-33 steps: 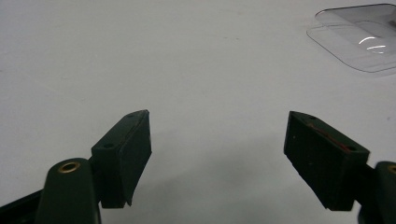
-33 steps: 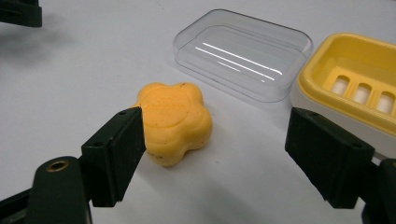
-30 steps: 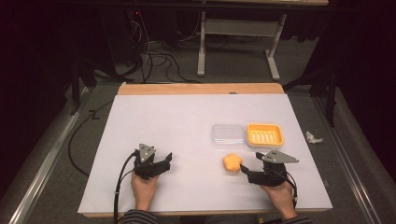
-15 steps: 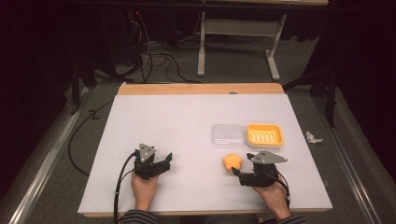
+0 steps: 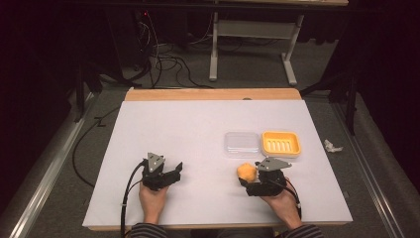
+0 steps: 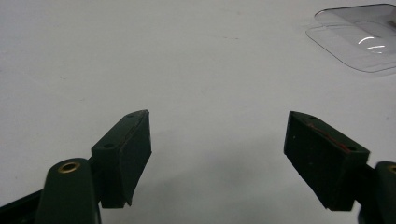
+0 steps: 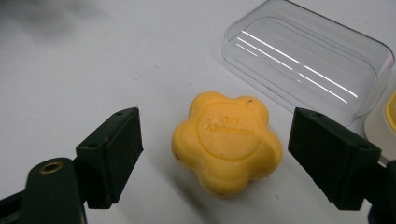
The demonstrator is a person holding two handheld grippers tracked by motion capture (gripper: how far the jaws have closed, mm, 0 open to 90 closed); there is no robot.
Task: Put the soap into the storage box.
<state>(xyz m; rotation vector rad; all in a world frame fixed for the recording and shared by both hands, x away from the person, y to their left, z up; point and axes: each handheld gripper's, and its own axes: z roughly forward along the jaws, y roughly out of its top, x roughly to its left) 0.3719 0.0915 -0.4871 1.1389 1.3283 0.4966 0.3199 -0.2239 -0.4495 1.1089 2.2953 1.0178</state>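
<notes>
An orange flower-shaped soap [image 5: 246,171] [image 7: 227,141] lies on the white table [image 5: 198,129], right of centre near the front. My right gripper [image 5: 250,176] [image 7: 217,126] is open, one jaw on each side of the soap, with gaps showing on both sides. Just beyond the soap lies a clear plastic lid [image 5: 241,144] [image 7: 306,58] [image 6: 362,37], and a yellow soap dish [image 5: 281,143] sits to its right. At the front left my left gripper [image 5: 174,170] [image 6: 219,122] is open over bare table, holding nothing.
The table's far edge is a wooden strip [image 5: 213,94]. A crumpled white scrap [image 5: 332,146] lies on the floor to the right. Cables [image 5: 163,64] and a metal desk frame [image 5: 252,29] stand beyond the table.
My right gripper has moved left up to the soap, which now lies between its open jaws. The left gripper has stayed in place.
</notes>
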